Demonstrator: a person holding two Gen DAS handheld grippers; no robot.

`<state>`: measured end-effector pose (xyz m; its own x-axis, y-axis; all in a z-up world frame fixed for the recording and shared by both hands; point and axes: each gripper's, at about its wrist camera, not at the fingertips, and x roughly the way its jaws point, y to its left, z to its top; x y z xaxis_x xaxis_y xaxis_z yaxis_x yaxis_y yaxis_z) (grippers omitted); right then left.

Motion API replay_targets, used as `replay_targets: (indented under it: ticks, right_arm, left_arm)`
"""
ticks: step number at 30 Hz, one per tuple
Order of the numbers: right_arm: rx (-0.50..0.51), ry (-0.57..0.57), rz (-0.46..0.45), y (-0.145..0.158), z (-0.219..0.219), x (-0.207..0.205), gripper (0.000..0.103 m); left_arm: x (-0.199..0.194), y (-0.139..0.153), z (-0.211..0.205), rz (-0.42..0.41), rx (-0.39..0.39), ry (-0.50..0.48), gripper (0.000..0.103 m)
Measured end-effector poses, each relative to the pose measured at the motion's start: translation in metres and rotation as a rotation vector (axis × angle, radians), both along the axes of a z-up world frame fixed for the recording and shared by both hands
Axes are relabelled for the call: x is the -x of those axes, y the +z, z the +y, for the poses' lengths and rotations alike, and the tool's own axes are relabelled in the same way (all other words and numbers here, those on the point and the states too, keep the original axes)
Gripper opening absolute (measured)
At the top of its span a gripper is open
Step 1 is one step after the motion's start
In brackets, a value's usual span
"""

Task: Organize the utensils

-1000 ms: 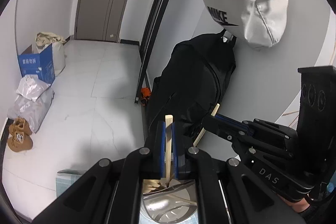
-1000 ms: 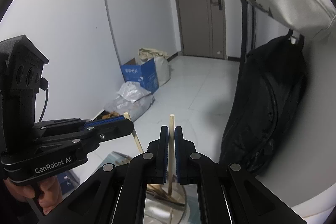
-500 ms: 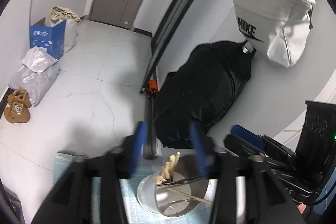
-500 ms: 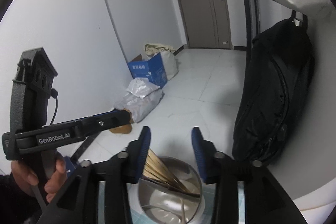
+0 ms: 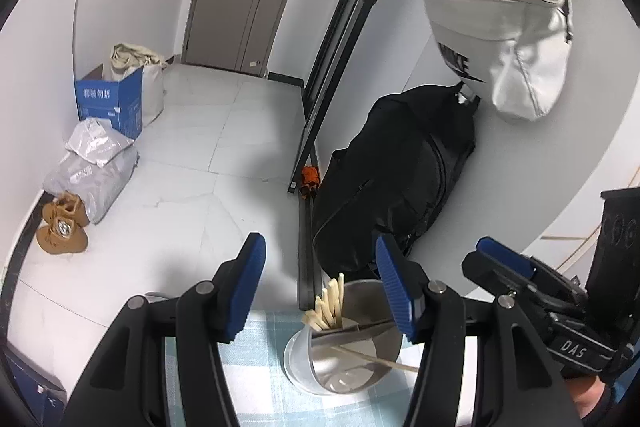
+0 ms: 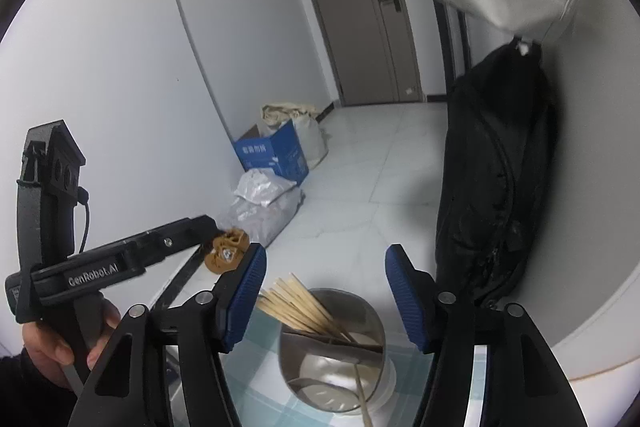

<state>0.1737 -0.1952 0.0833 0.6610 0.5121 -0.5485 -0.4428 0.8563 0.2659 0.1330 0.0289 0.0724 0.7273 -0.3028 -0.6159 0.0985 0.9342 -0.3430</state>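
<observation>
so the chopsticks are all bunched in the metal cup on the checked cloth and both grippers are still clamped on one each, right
Not quite. The chopsticks do stand bunched in the metal cup on the checked cloth, but neither gripper clamps one. In both wrist views the left gripper and right gripper have jaws opening, with nothing between the pads.

Steel utensil cup [image 6: 374, 311] upright on checked cloth, divider across its middle. Bundle of wooden chopsticks [image 6: 298, 307] leans left in far compartment; one lone chopstick [image 6: 362, 393] lies in near compartment.
</observation>
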Motion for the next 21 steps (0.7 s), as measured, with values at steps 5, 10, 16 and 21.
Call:
replay_targets:
  ticks: [5,10,16,21]
  right_arm:
    - [-0.009,-0.012,-0.03,0.01,-0.002,0.022,0.068]
    - [-0.046,-0.039,-0.055,0.02,-0.011,0.05,0.073]
    - [-0.071,-0.044,-0.134,0.028,-0.019,0.094,0.084]
    - [-0.085,-0.051,-0.219,0.03,-0.023,0.129,0.091]
  left_arm:
    - [0.02,0.011,-0.002,-0.032,-0.039,0.046,0.064]
    - [0.042,0.023,-0.009,-0.078,-0.087,0.06,0.066]
    - [0.071,0.037,-0.014,-0.167,-0.117,0.109,0.084]
    - [0.096,0.04,-0.015,-0.231,-0.144,0.164,0.097]
